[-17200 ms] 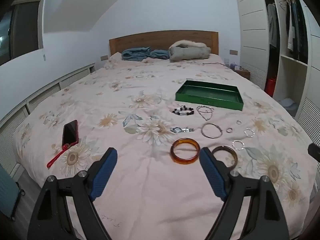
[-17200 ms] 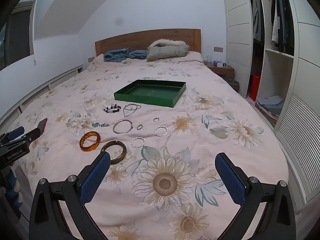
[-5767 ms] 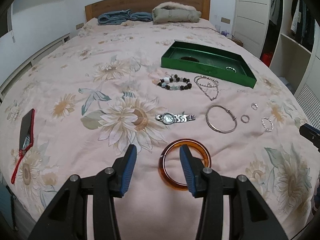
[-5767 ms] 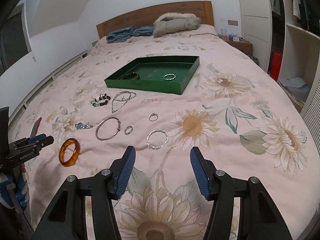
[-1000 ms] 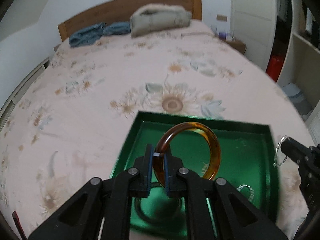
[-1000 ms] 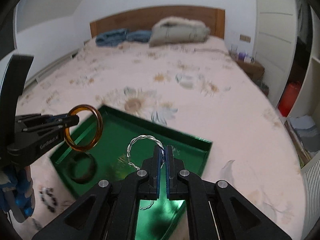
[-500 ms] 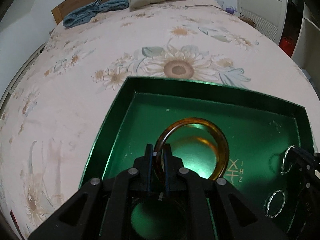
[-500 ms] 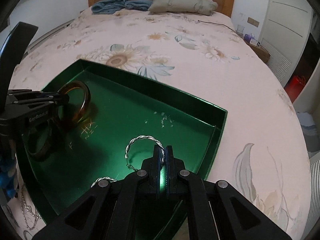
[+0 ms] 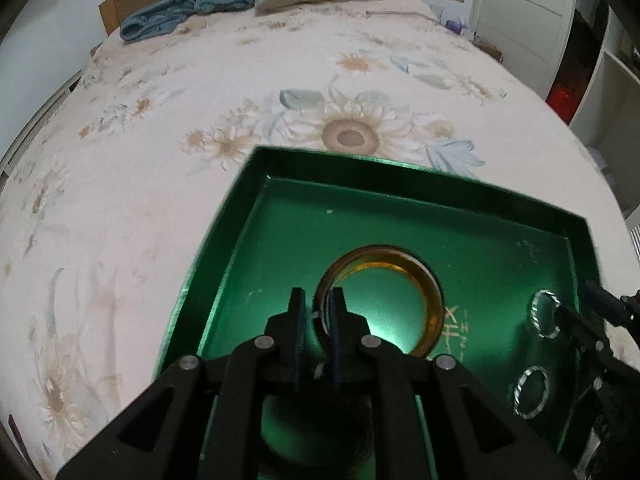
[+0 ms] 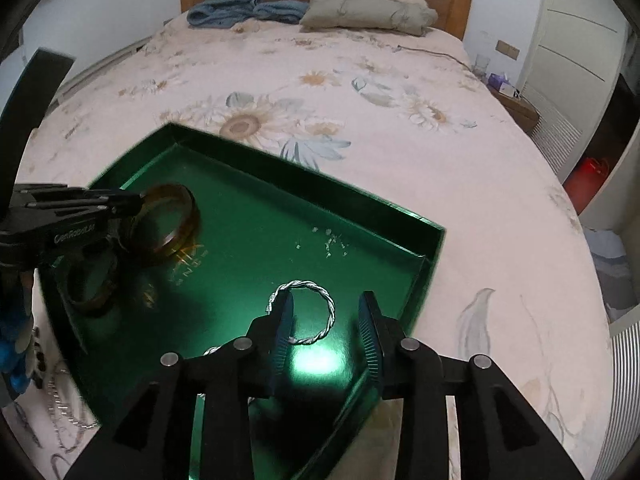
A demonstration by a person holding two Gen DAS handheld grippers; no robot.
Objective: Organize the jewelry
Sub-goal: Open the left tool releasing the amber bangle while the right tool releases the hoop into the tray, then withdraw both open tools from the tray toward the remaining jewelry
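A green tray (image 9: 400, 200) (image 10: 360, 216) lies on the flowered bed. My left gripper (image 9: 318, 312) is shut on the amber bangle (image 9: 424, 284), which rests low on the tray floor; it shows in the right wrist view (image 10: 176, 224) too. My right gripper (image 10: 326, 312) is open over the tray, and the twisted silver bracelet (image 10: 320, 300) lies between its fingers on the tray floor. A dark bangle (image 10: 92, 284) and a second twisted silver ring (image 9: 530, 392) lie in the tray.
Folded blue clothes (image 10: 240, 6) and a grey jacket (image 10: 368, 8) lie by the wooden headboard. A silver chain (image 10: 60, 408) lies on the bed left of the tray. A wardrobe and a red object (image 10: 592, 176) stand at the right.
My right gripper has opened and let the twisted silver bracelet go onto the tray floor. My left gripper has lowered the amber bangle onto the tray.
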